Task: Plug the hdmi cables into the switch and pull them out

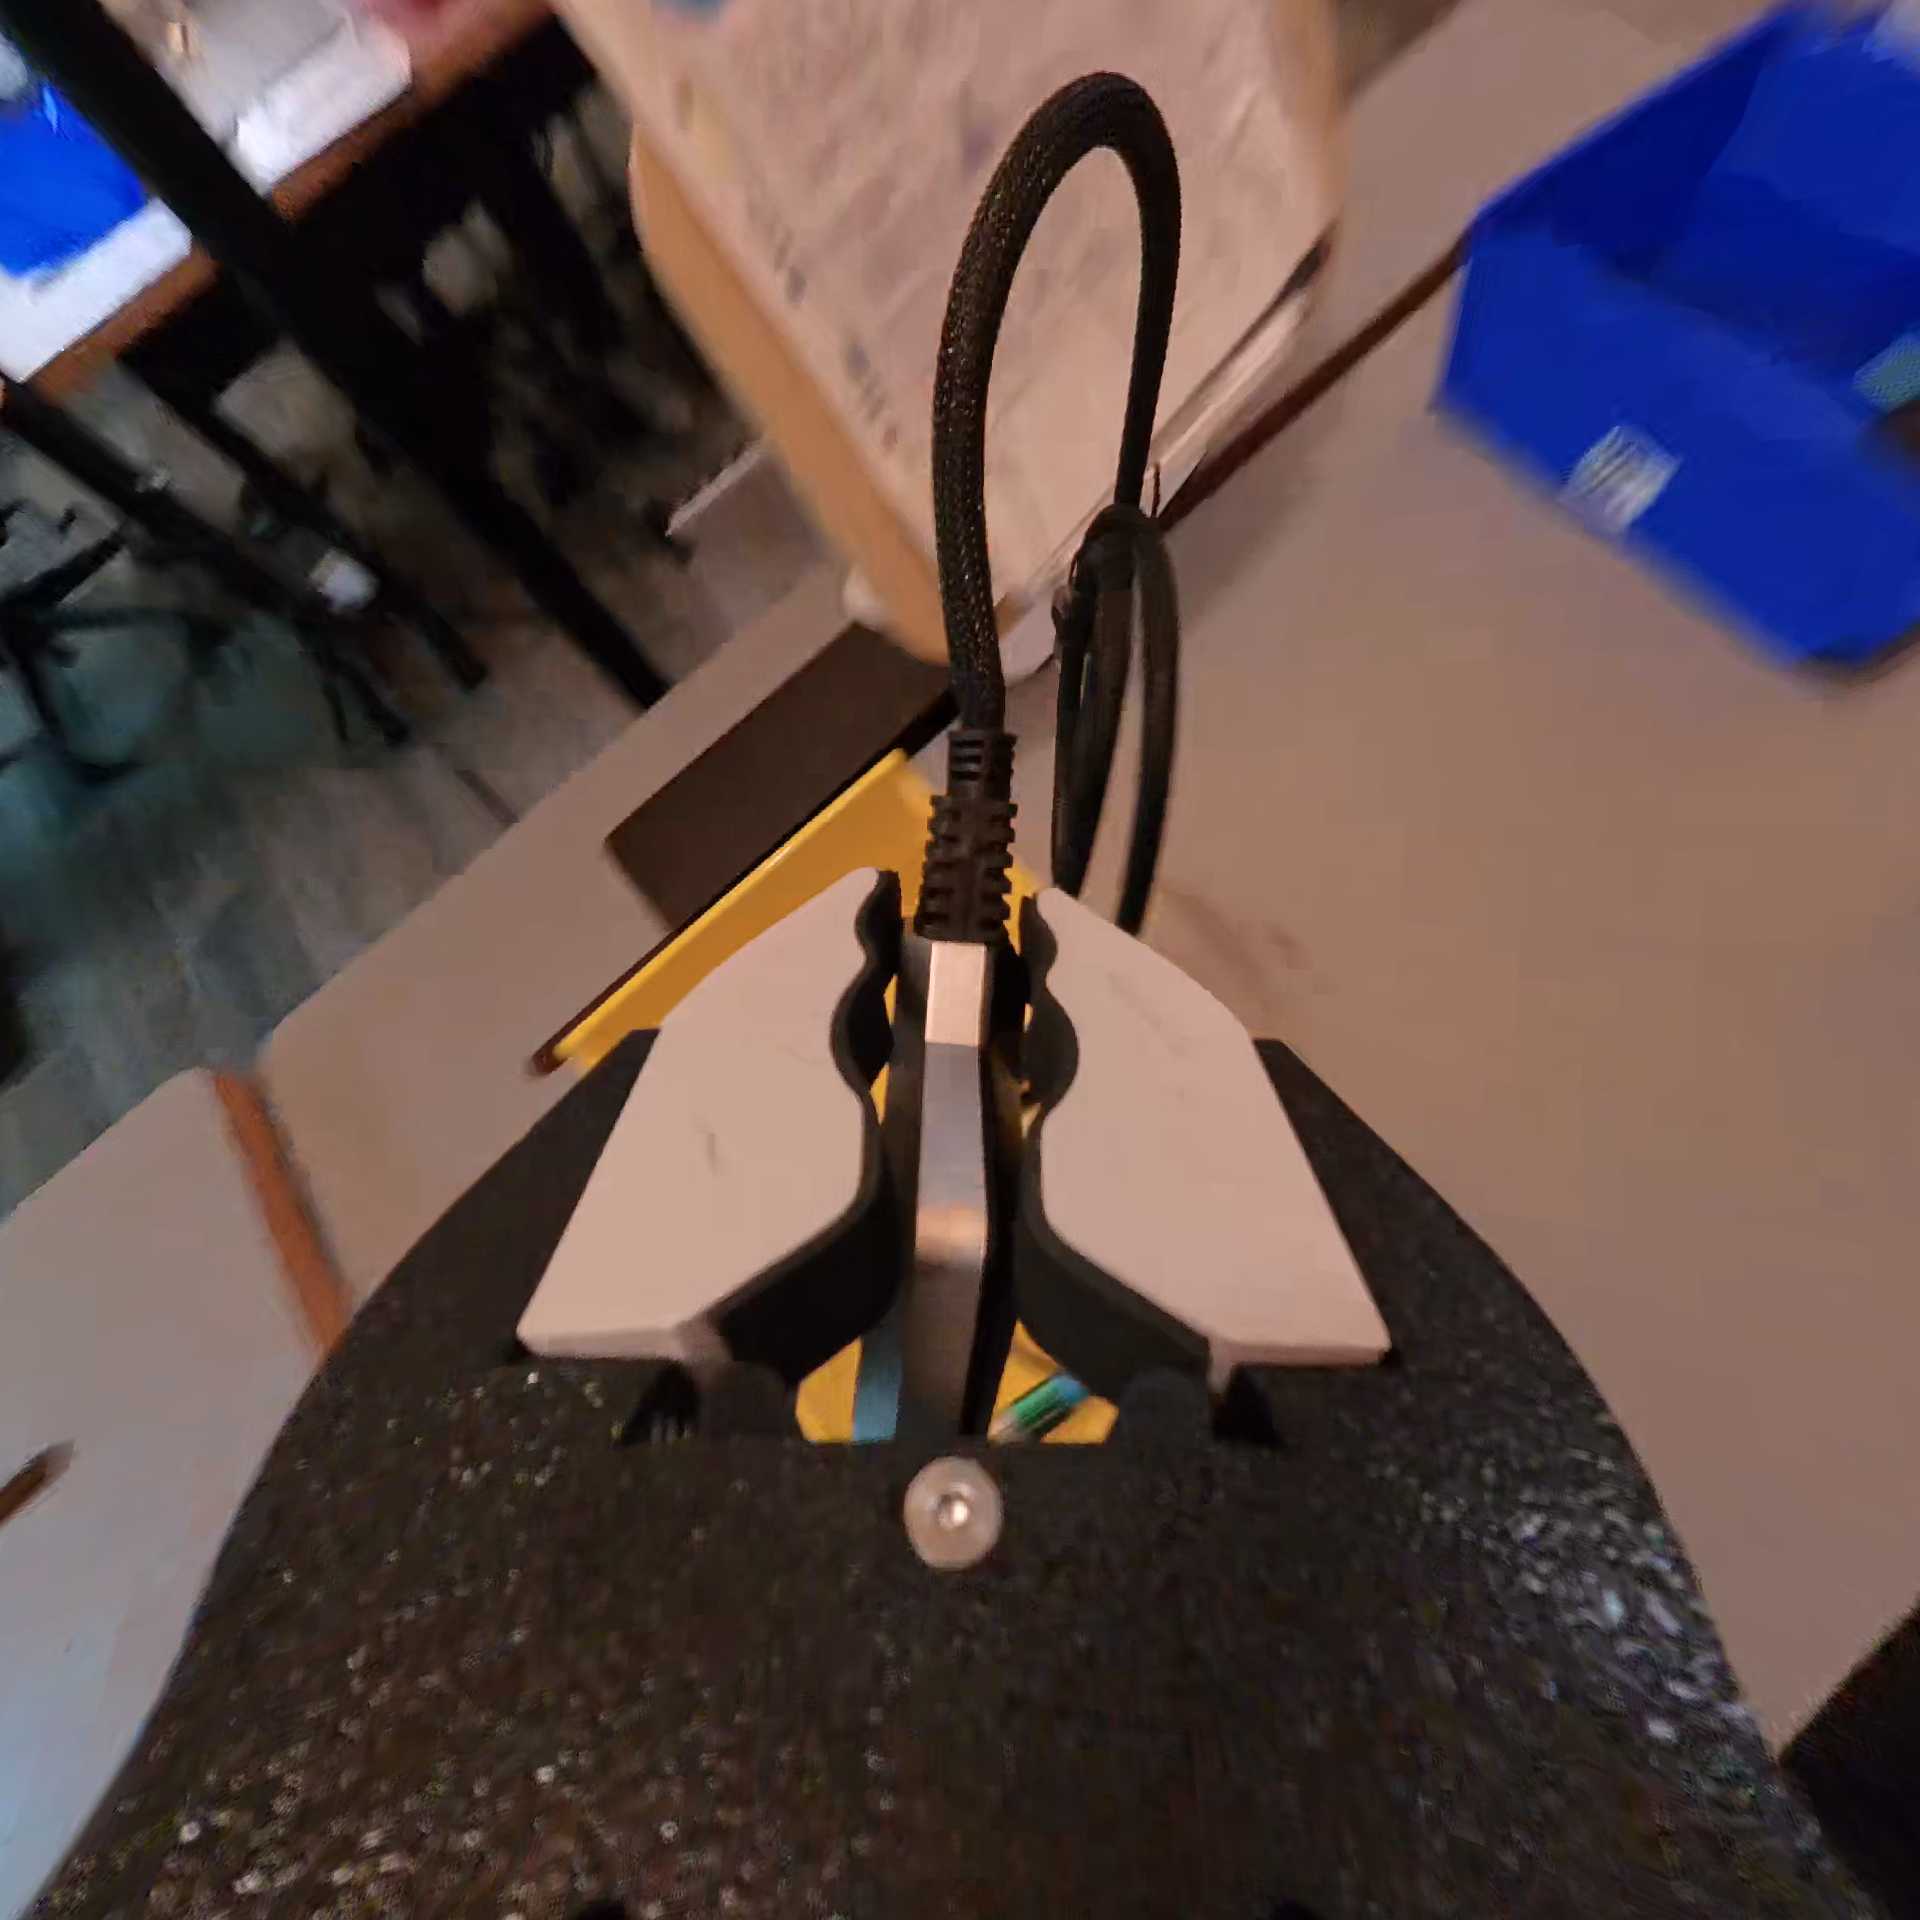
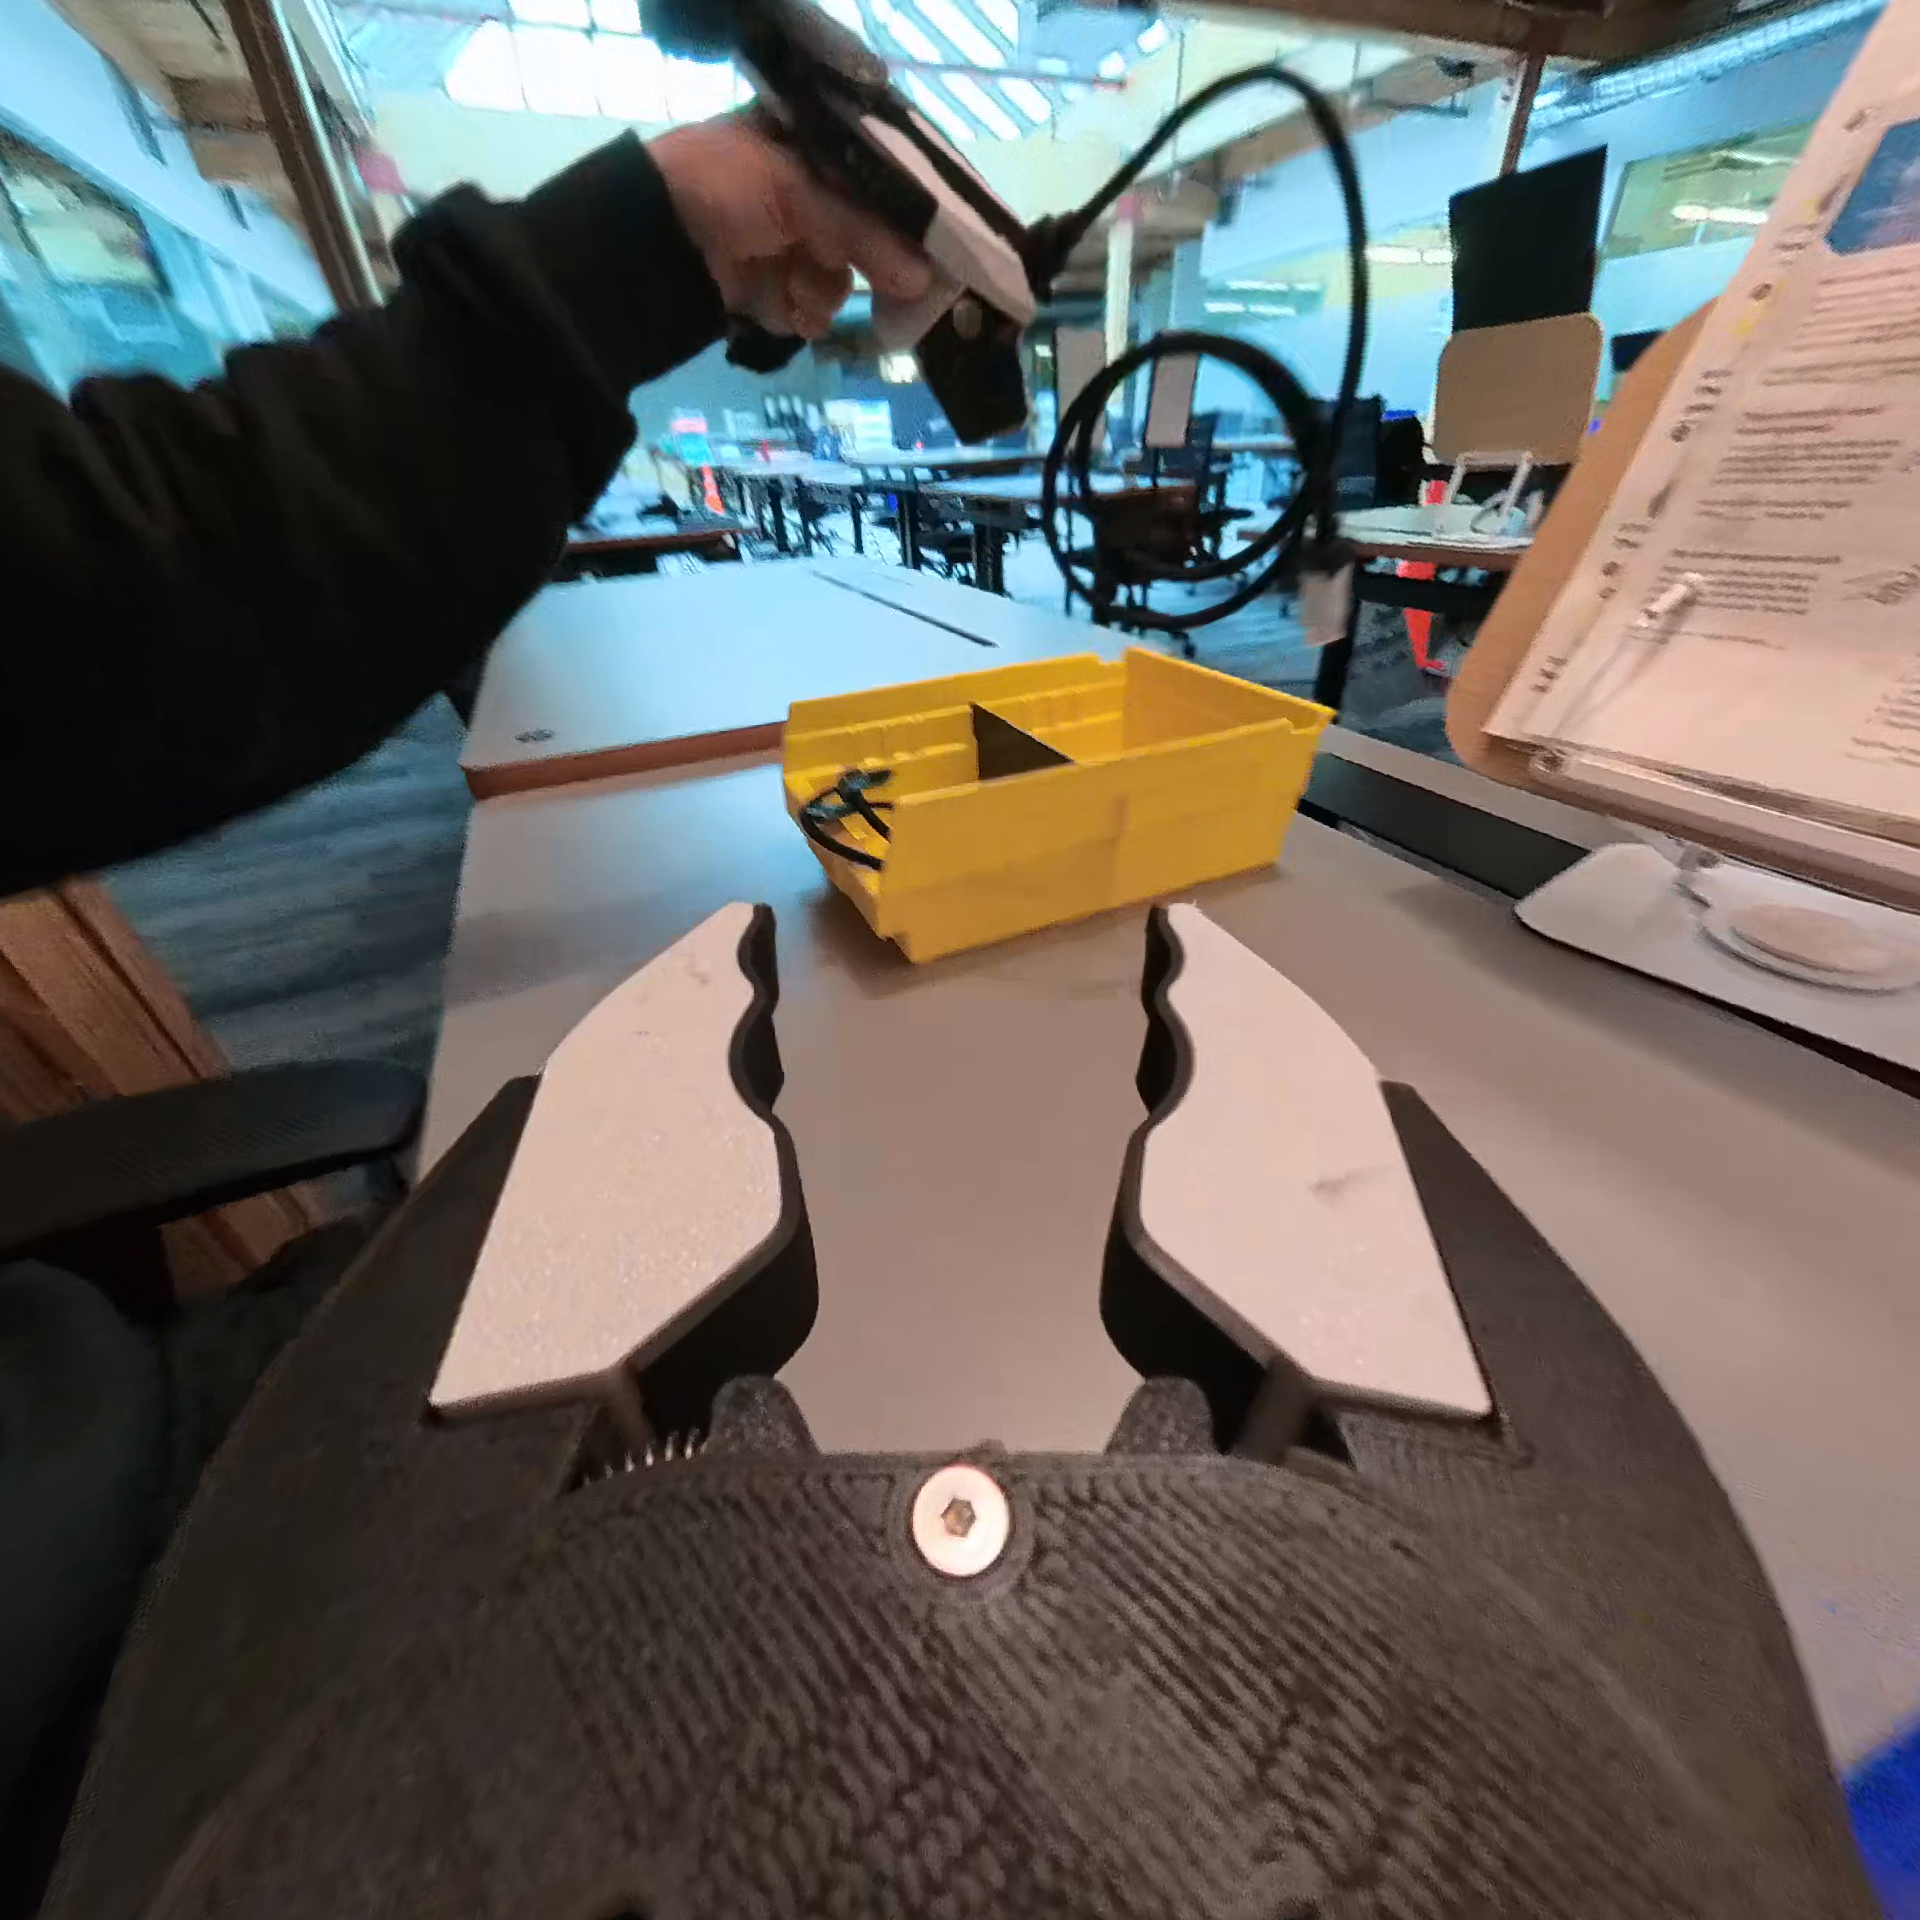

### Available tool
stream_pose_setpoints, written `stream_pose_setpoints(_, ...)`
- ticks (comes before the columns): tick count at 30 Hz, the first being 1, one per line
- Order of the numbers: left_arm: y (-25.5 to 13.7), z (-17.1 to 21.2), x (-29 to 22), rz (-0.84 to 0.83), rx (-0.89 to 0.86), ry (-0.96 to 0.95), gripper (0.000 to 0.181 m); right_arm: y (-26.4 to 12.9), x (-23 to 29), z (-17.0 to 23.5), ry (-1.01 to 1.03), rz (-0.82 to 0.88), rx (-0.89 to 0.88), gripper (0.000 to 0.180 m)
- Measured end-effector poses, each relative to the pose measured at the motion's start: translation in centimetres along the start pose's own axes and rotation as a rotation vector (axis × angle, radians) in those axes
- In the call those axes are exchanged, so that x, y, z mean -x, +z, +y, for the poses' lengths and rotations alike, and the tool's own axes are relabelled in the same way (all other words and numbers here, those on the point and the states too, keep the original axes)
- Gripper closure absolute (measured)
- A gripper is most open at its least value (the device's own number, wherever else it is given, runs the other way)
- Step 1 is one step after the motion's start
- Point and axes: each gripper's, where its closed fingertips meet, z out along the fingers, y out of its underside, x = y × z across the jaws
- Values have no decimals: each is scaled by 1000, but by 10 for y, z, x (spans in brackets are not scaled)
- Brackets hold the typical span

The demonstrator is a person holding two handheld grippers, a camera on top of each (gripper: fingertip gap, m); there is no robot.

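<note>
left claw pinching the hdmi plug up in the air, right claw spread

left wrist view: the left gripper (image 1: pixel 956 914) is pinching the silver plug (image 1: pixel 951 1049) of the hdmi cable (image 1: pixel 1049 343) between its fingers. the braided black cable is looping up and over, then dropping down to a coil on the far side. a yellow bin (image 1: pixel 727 935) is sitting on the grey table (image 1: pixel 1455 935) below, and a blue bin (image 1: pixel 1683 343) is off to the right, blurry.

right wrist view: the right gripper (image 2: pixel 961 935) is hanging over the table (image 2: pixel 935 1143) with its fingers spread wide and nothing between them. the yellow bin (image 2: pixel 1039 831) is just ahead, with a dark flat thing inside it that i can't make out. the left gripper (image 2: pixel 1023 275) is raised above the bin in a hand (image 2: pixel 769 239), the cable (image 2: pixel 1340 239) dangling from it in loops.
</note>
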Motion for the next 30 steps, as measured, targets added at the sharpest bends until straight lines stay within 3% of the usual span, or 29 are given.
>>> stream_pose_setpoints(4, -34, -32, -82, 257, -288, -180, 159, 27, 39, -13, 98, -101, -109, 115)
stream_pose_setpoints(7, -40, -33, -155, 560, -444, -365, 159, 45, 48, -5, 147, -80, -115, 108)
stream_pose_setpoints(13, -26, -14, -272, 998, -586, -596, 160, 58, 74, 5, 274, -233, -132, 111)
stream_pose_setpoints(16, -6, -5, -291, 1038, -571, -655, 160, 53, 79, -9, 390, -323, -225, 120)
stream_pose_setpoints(18, 3, -2, -295, 1065, -551, -725, 159, 50, 66, -11, 463, -305, -278, 141)
stream_pose_setpoints(21, 22, 5, -293, 1039, -500, -832, 159, 49, 52, -2, 516, -299, -287, 154)
stream_pose_setpoints(27, 58, 23, -281, 959, -429, -967, 159, 58, 34, 23, 890, -332, -258, 159)
stream_pose_setpoints(30, 61, 25, -259, 883, -525, -1026, 152, 59, 31, 26, 1117, -379, -330, 158)
